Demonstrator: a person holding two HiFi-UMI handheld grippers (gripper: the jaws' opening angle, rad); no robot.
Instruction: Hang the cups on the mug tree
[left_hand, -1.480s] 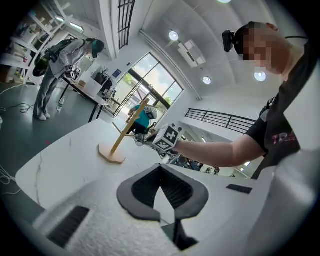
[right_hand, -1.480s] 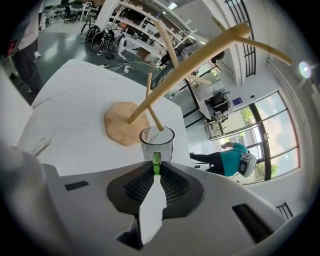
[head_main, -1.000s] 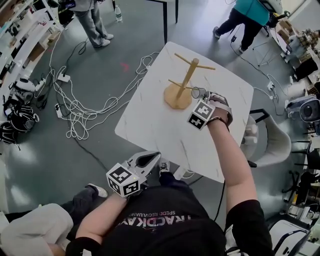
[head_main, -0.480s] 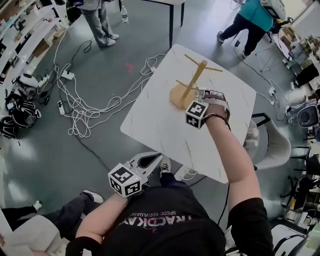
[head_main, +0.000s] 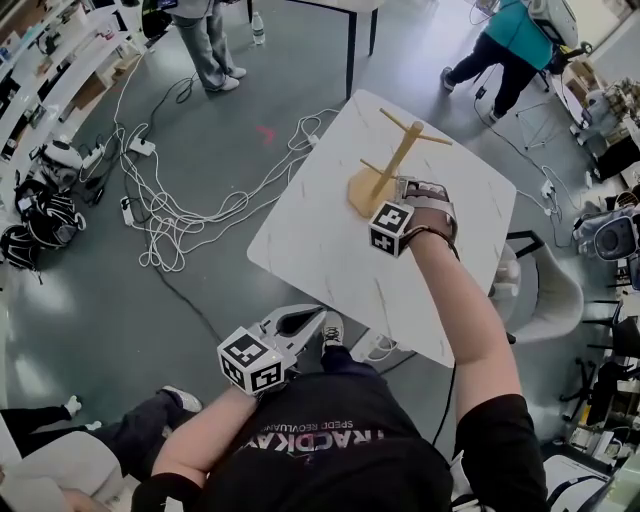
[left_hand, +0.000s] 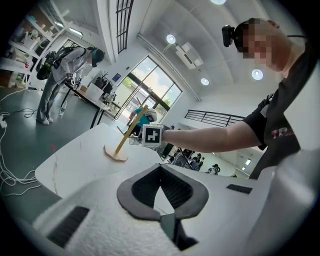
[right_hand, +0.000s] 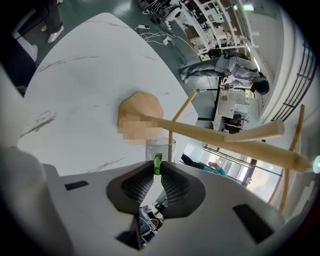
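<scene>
Step in hand: hanging of 1st cup, approach phase. A clear glass cup (right_hand: 161, 149) is pinched by its green handle (right_hand: 157, 164) in the right tool (right_hand: 158, 167), jaws pressed onto the handle. The cup is held above the bench (head_main: 330, 250), just beside the wooden mug tree (head_main: 385, 165), w/ a thin peg (right_hand: 170, 134) seen right behind the glass. Contact btw cup and peg can't be told. No cup is seen on any peg, so the task is judged early, nothing hung yet.

The left tool (head_main: 300, 320) is held near the body, off the bench's near edge, tips pressed together, nothing btw them.

Next move, as judged: handle loop to be lined up w/ a peg tip and slid over it, then released. Since the handle itself is gripped, little free loop is left for the peg, so a careful angle is needed. The tree could be tipped if pushed sideways.

Writing: none is seen on cup or tree. Black-white square markers only on both tool cubes. Shirt print is seen upside down in head view, not reliably read.
</scene>
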